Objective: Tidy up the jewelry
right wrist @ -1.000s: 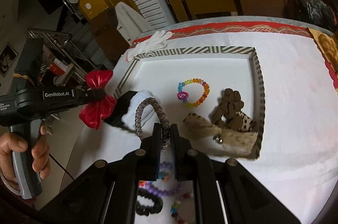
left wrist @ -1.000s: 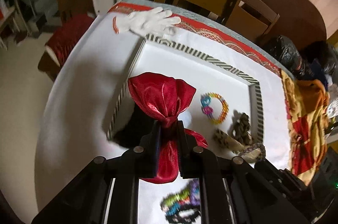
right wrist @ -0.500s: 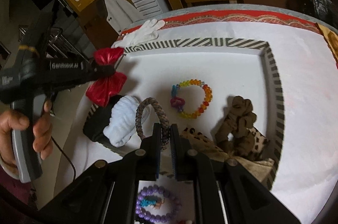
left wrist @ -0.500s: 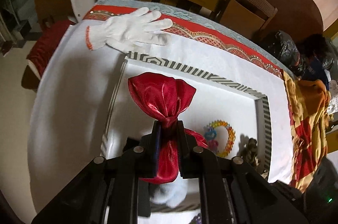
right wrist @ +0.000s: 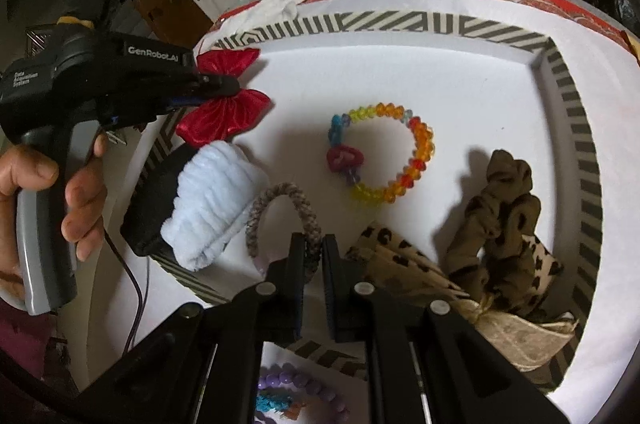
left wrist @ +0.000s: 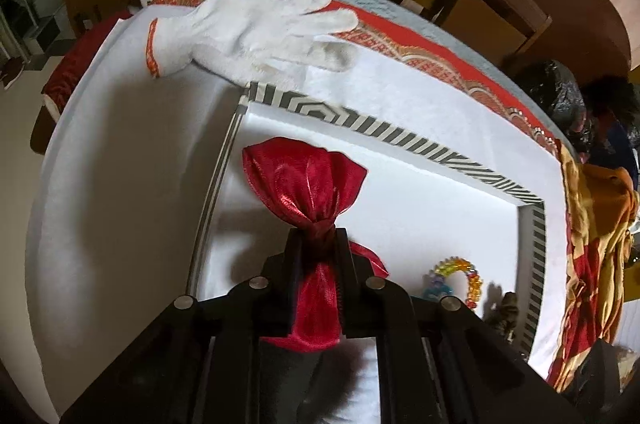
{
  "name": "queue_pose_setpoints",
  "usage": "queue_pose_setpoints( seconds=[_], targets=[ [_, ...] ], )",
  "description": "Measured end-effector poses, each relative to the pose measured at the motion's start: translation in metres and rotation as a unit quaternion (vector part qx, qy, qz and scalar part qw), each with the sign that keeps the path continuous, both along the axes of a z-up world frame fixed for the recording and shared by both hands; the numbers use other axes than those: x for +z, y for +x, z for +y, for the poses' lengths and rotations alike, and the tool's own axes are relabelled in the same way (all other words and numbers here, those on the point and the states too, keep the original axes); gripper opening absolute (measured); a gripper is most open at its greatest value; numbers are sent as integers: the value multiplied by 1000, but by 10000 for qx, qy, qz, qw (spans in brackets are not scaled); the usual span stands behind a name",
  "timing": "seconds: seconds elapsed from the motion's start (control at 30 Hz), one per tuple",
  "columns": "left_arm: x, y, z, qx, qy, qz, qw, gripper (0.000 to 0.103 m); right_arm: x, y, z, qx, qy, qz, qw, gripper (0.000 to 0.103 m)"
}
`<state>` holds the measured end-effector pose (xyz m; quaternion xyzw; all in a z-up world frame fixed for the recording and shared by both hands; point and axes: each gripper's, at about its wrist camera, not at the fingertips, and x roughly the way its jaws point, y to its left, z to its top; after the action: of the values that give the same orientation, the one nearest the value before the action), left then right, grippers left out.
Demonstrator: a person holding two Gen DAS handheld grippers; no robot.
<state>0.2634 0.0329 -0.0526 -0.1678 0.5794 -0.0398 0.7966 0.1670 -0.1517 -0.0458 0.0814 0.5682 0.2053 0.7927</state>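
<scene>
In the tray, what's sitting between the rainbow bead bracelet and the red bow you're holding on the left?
Nothing. In the right wrist view, only bare white tray floor separates the red bow, pinched in the left gripper, from the bead bracelet.

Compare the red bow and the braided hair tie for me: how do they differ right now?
The red bow is shiny satin with spread wings; the braided hair tie is a dull grey-brown woven loop. The bow is pinched at its knot by the left gripper near the tray's left rim; the hair tie is in the right gripper near the front. Both are clamped.
</scene>
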Motion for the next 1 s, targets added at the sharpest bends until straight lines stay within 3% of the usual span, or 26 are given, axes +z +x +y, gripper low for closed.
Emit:
queue_pose_setpoints(
  seconds=[0.1,0.2,0.23,0.3,0.77,1.0],
  targets=[
    [-3,-2,1,49,22,16,10000,31,-2,1,0,-9,-67,-7,10000,11],
    [-1,-4,3,102,-10,1,9999,47,-3,2,-1,-55,-44,41,10000,28],
    [0,-6,5,131,-45,-23,9999,49,-2,1,-2,-79,1,33,10000,32],
    [4,-9,7,183,-37,-73,9998,52,3,-2,-3,-98,78,-27,9999,33],
    [54,-80,-10,113,720,-733,9946,54,60,-45,-22,-454,124,-871,9951,48],
    [61,-127,-24,64,687,-784,9945,54,74,-77,-43,-638,-27,-1036,9926,51]
  ],
)
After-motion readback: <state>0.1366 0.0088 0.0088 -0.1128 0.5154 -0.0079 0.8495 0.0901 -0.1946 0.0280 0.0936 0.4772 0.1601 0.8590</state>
